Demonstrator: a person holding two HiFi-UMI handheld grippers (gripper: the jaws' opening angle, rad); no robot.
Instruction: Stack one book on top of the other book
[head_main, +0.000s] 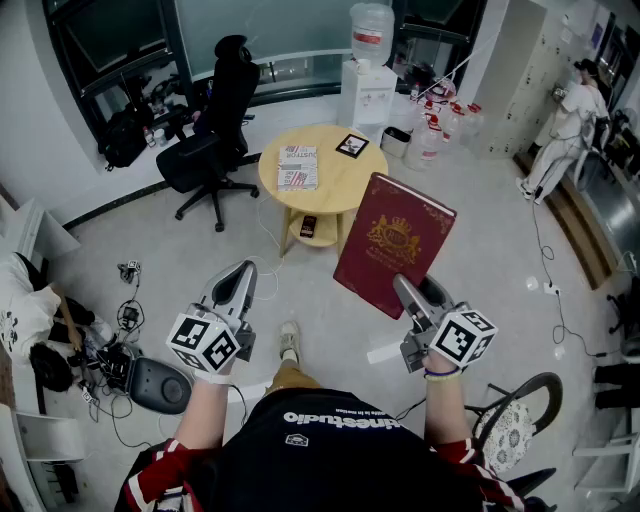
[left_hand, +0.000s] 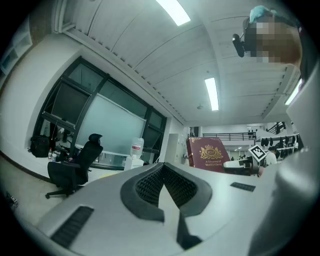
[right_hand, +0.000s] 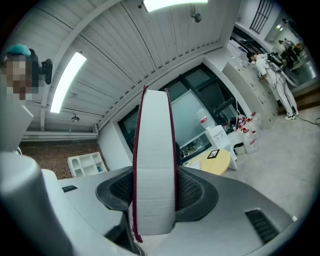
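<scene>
A thick dark red book (head_main: 393, 243) with a gold crest hangs in the air, tilted, in front of me. My right gripper (head_main: 405, 290) is shut on its lower edge. In the right gripper view its white page edge (right_hand: 154, 165) stands upright between the pads. The same book's cover (left_hand: 208, 154) also shows in the left gripper view. A second book (head_main: 298, 167), white with red print, lies flat on the round yellow table (head_main: 330, 185) ahead. My left gripper (head_main: 240, 280) hovers level at the left, shut with nothing in it (left_hand: 162, 167).
A small black framed card (head_main: 351, 145) lies on the table's far side, and a phone (head_main: 308, 226) on its lower shelf. A black office chair (head_main: 212, 135) stands left of the table, a water dispenser (head_main: 369, 70) behind it. A person (head_main: 565, 125) stands far right. Cables lie on the floor at the left.
</scene>
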